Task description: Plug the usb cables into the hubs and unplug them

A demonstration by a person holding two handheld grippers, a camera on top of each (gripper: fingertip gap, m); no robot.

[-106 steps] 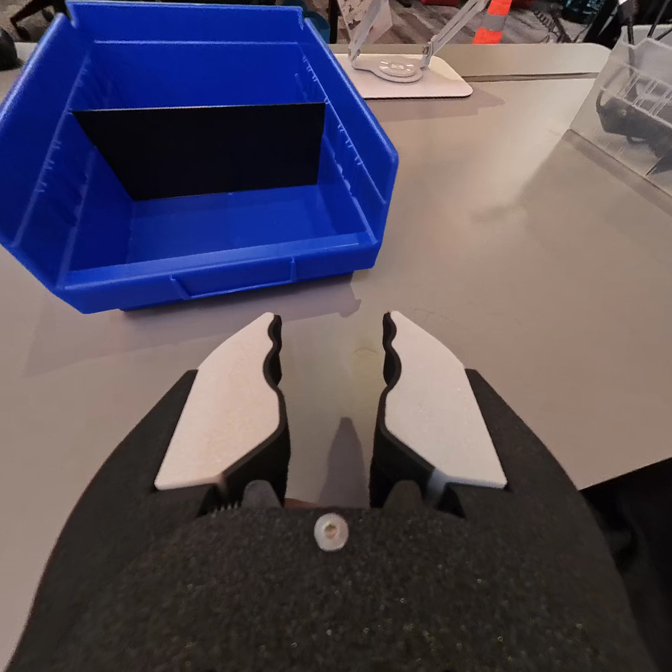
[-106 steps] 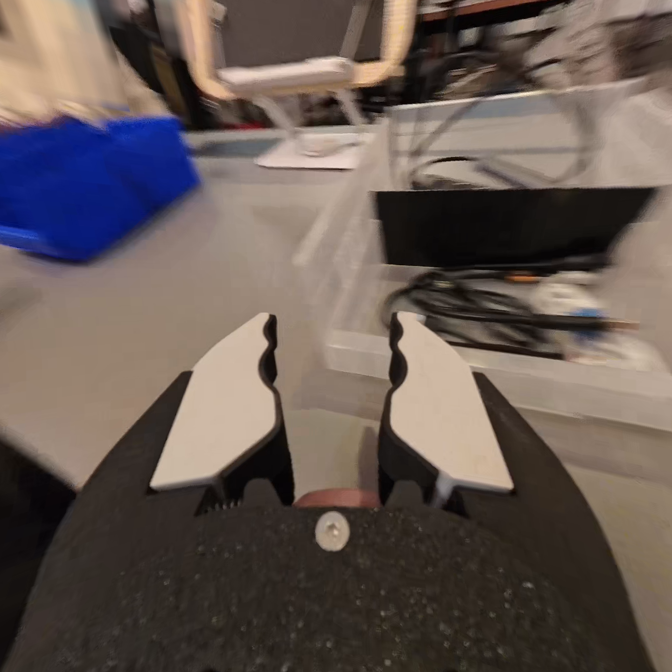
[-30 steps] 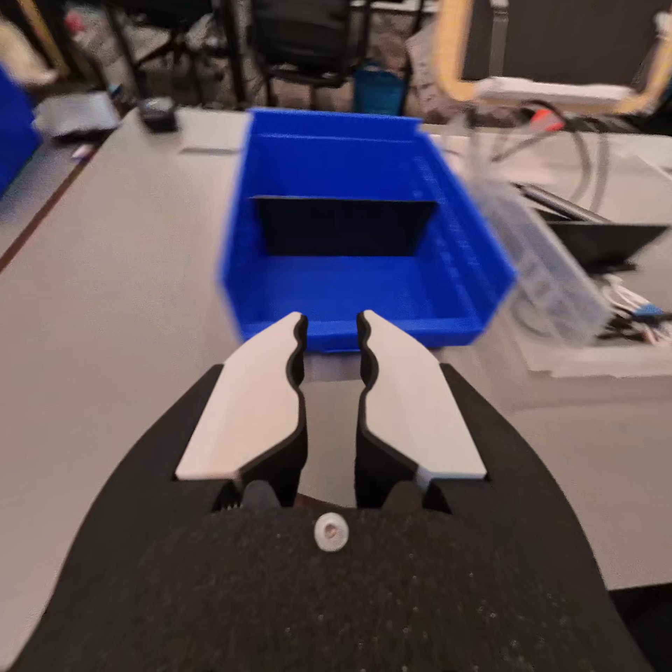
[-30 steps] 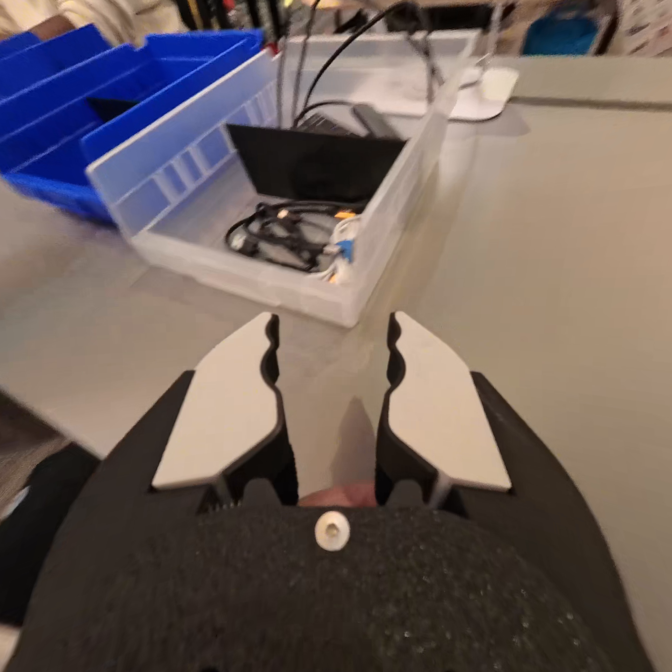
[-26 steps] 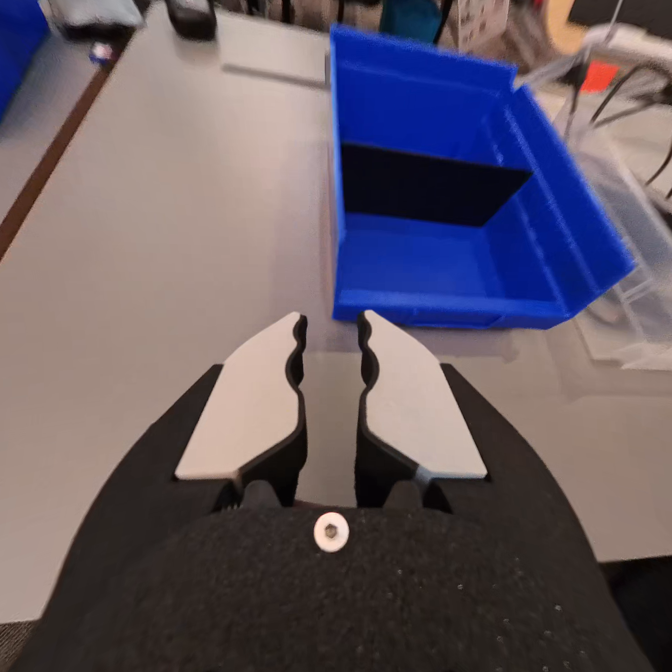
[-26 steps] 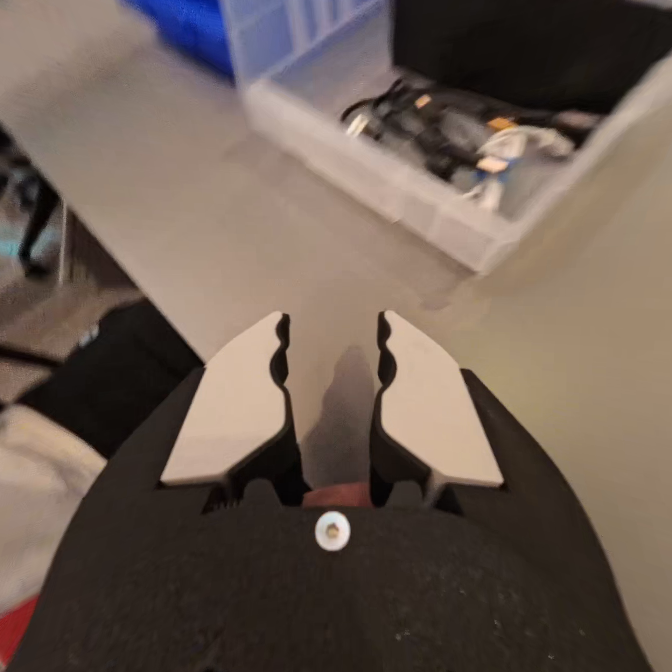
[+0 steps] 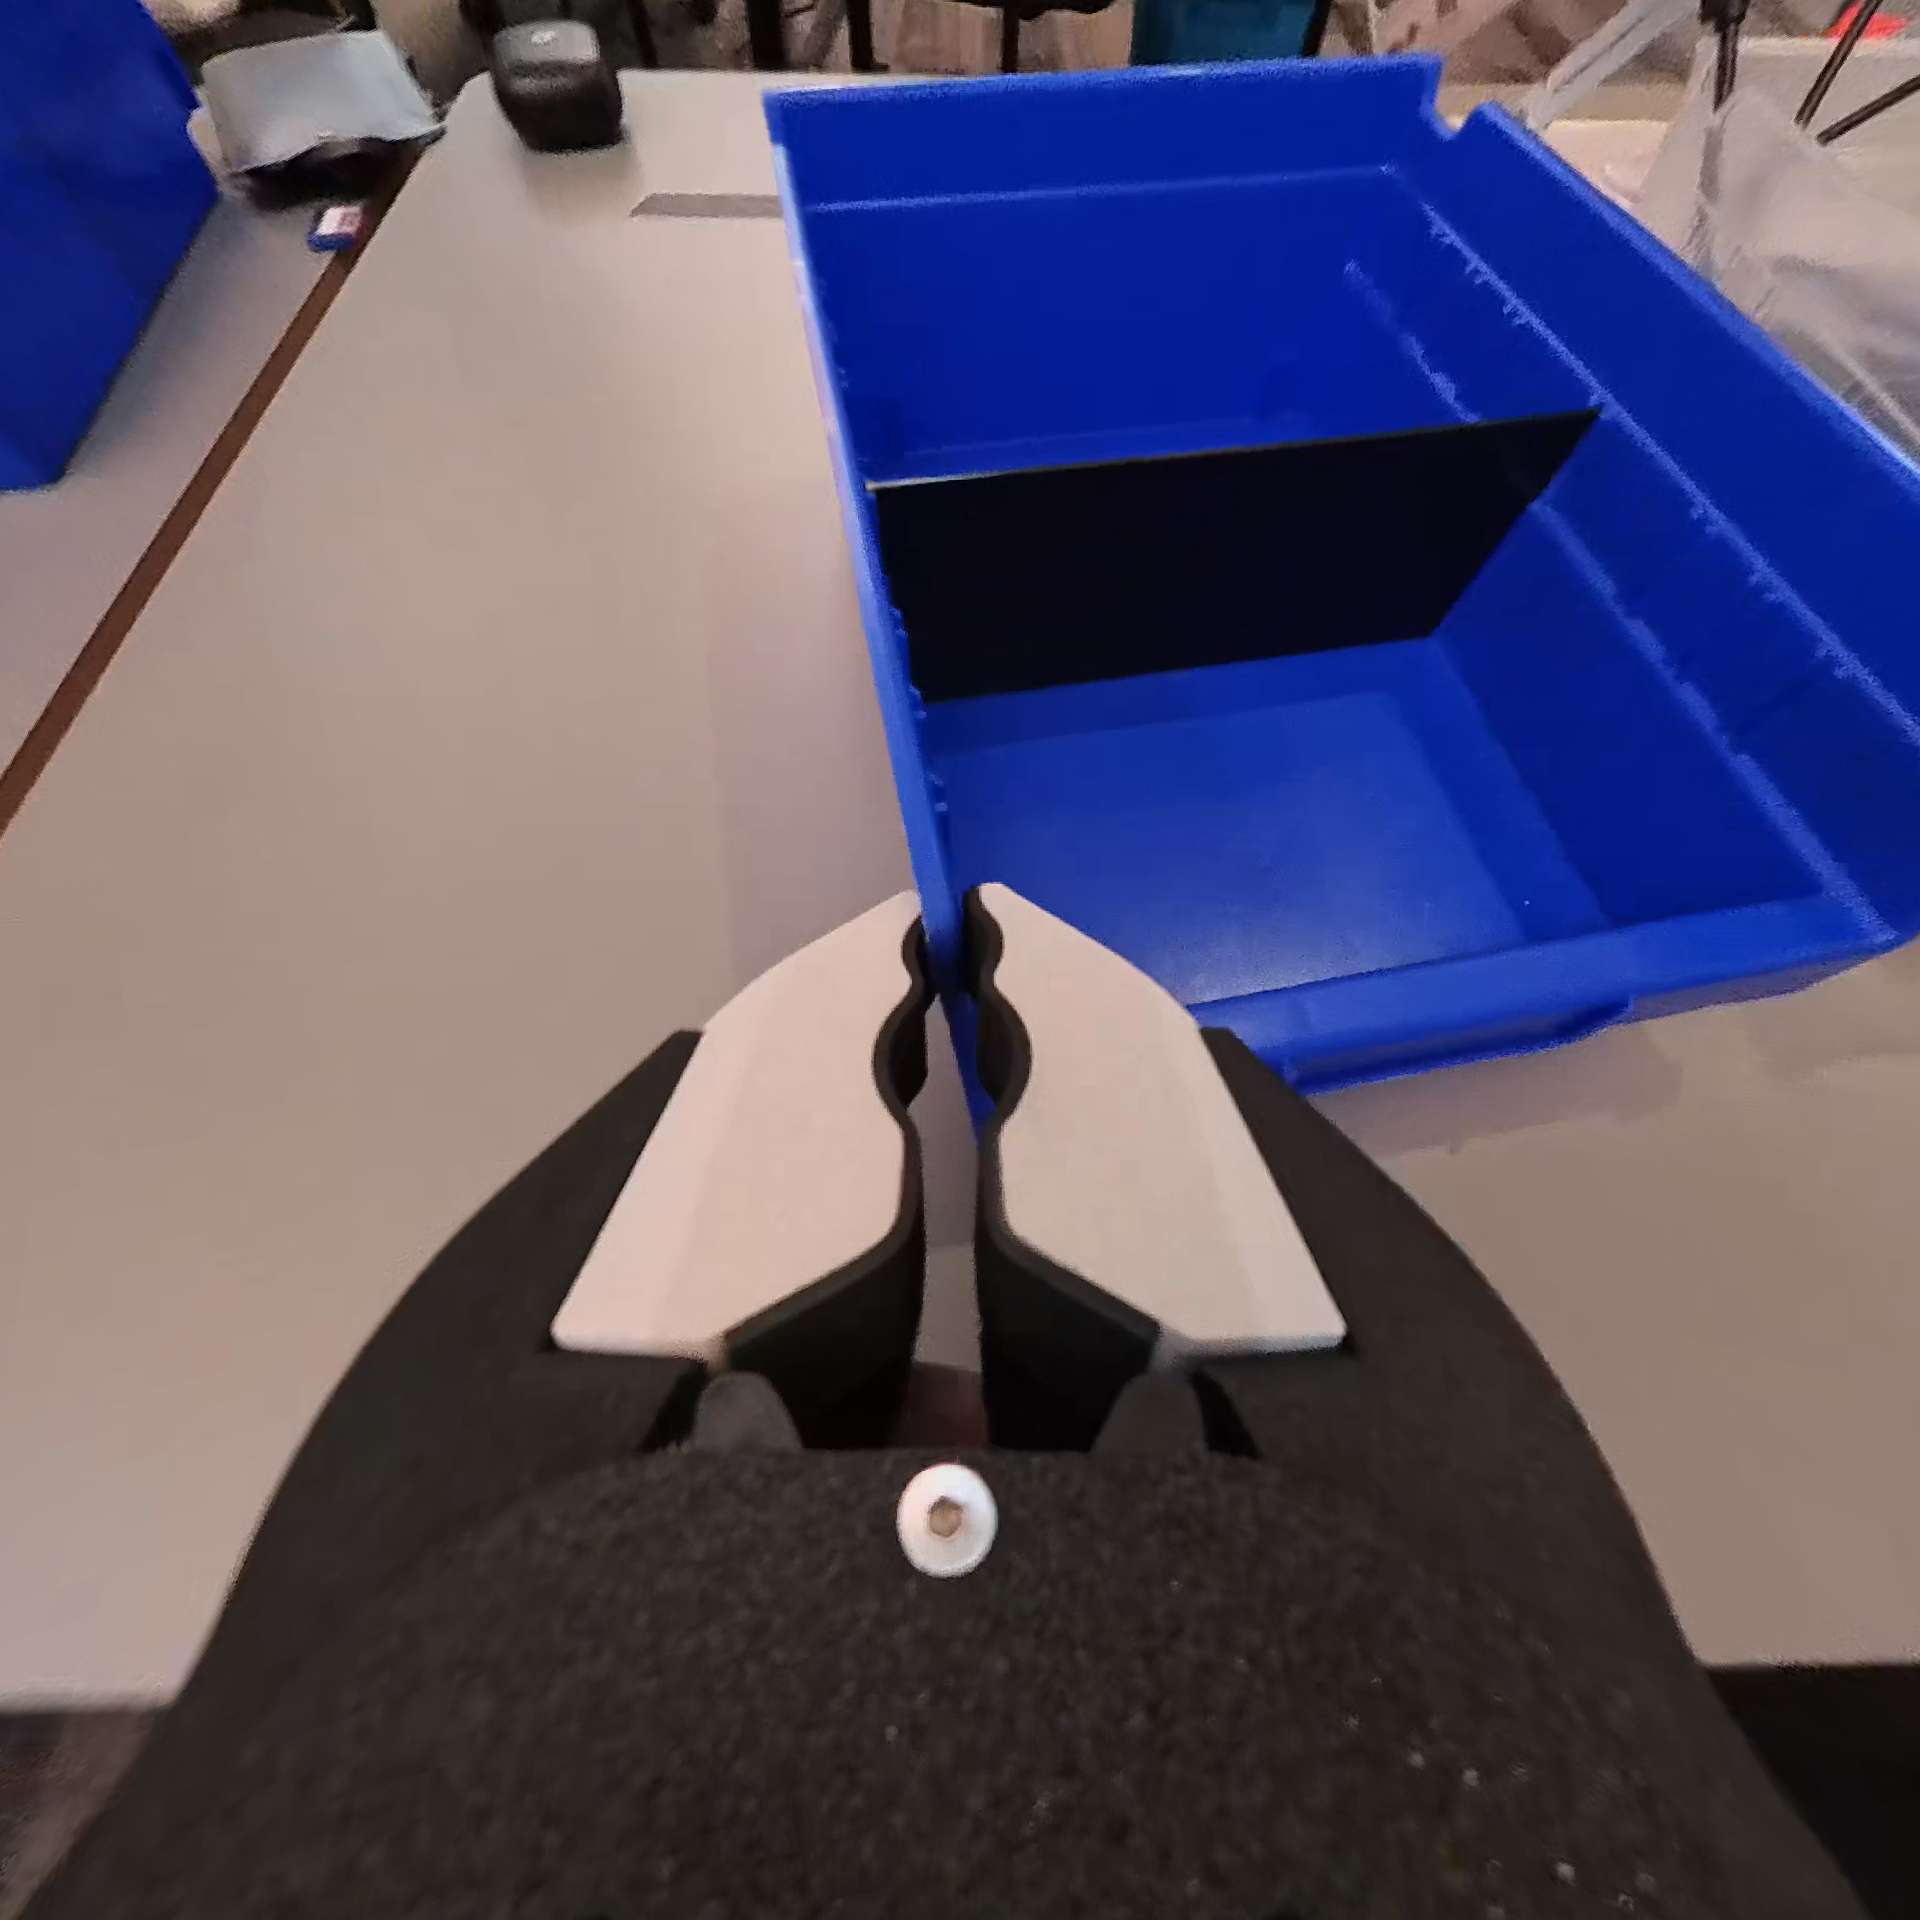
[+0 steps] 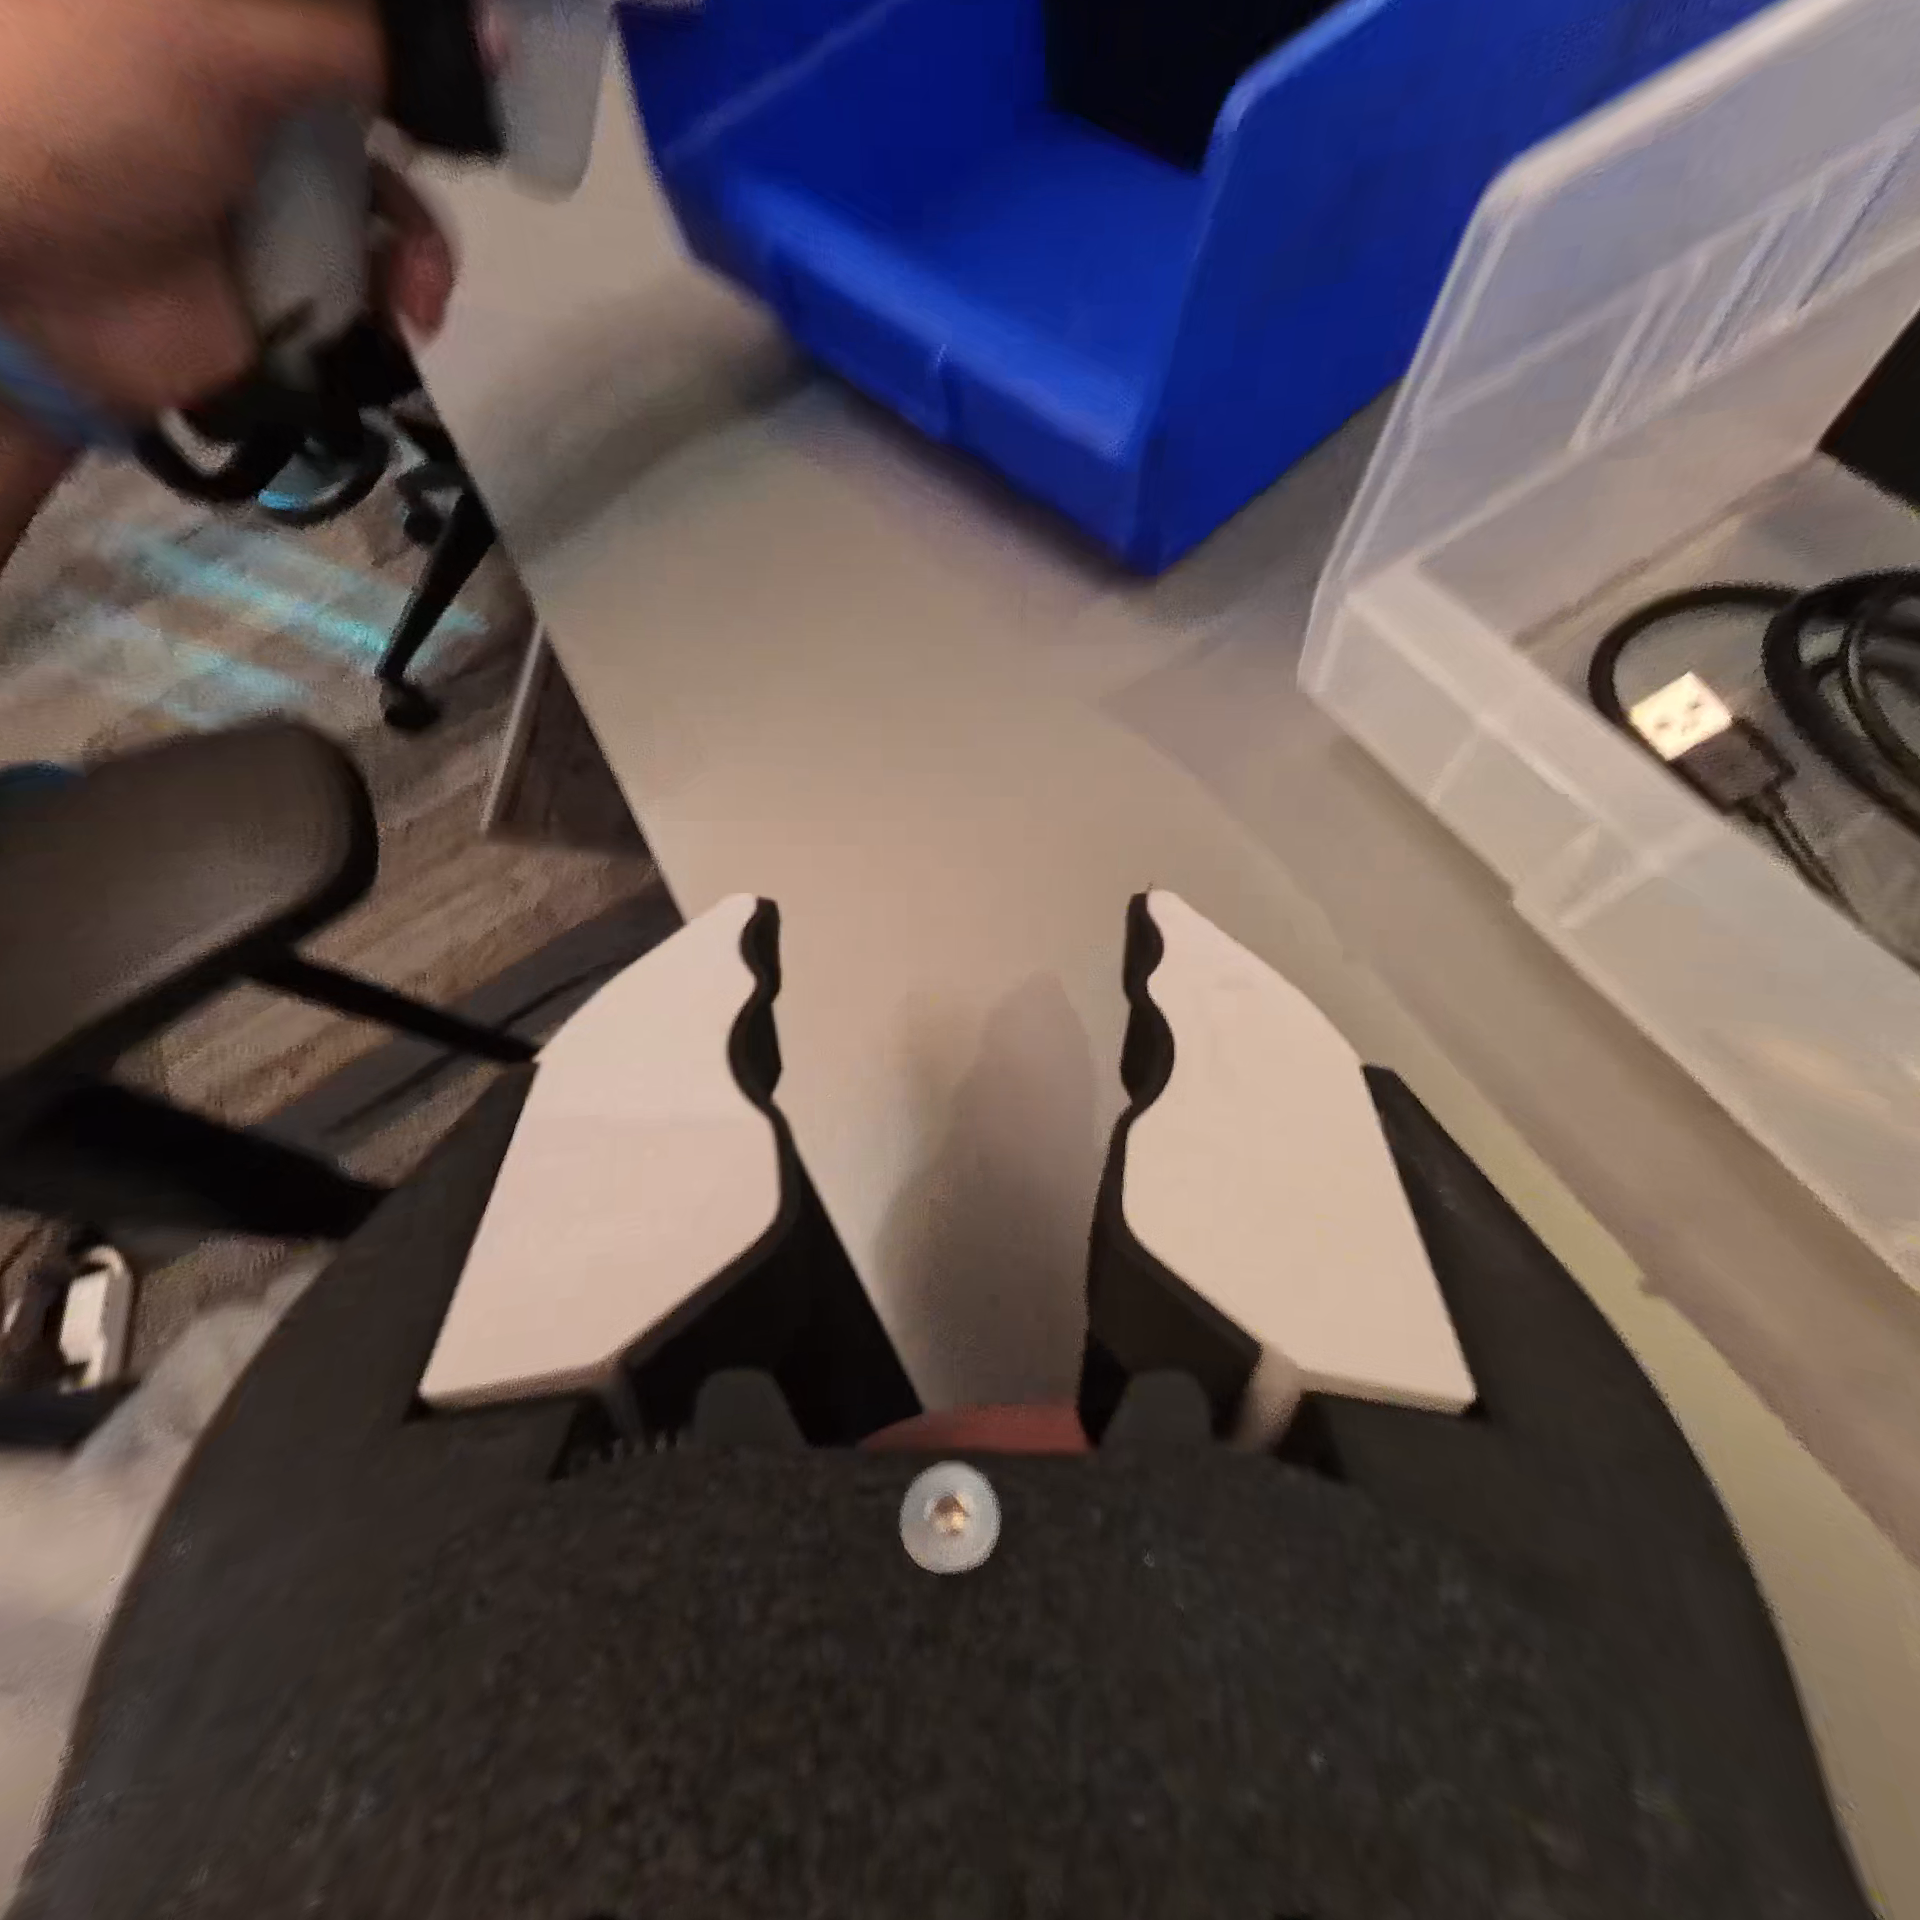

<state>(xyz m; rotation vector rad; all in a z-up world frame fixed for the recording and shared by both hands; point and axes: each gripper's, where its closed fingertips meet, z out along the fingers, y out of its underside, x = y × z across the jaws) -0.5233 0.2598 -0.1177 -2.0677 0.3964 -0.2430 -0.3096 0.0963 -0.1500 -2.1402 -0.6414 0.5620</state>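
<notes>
My left gripper (image 7: 943, 914) is closed on the left wall of an empty blue bin (image 7: 1714, 582), near its front corner; the blue wall fills the narrow gap between the fingertips. A black divider (image 7: 1174, 561) crosses the bin. My right gripper (image 8: 951, 925) is open and empty, low over the grey table (image 8: 883, 675). To its right stands a clear plastic bin (image 8: 1558, 416) holding coiled black USB cables, with one silver USB plug (image 8: 1683, 727) showing. The blue bin also shows in the right wrist view (image 8: 987, 260). No hub is in view.
A person's hand (image 8: 135, 208) holds the other gripper, blurred, at the upper left of the right wrist view. An office chair (image 8: 156, 862) stands beyond the table edge. A second blue bin (image 7: 83, 229) and a small black device (image 7: 556, 88) sit far off to the left.
My left gripper has moved to the blue bin's front left corner and closed on its wall. My right gripper has swung left, away from the clear bin, and opened wider.
</notes>
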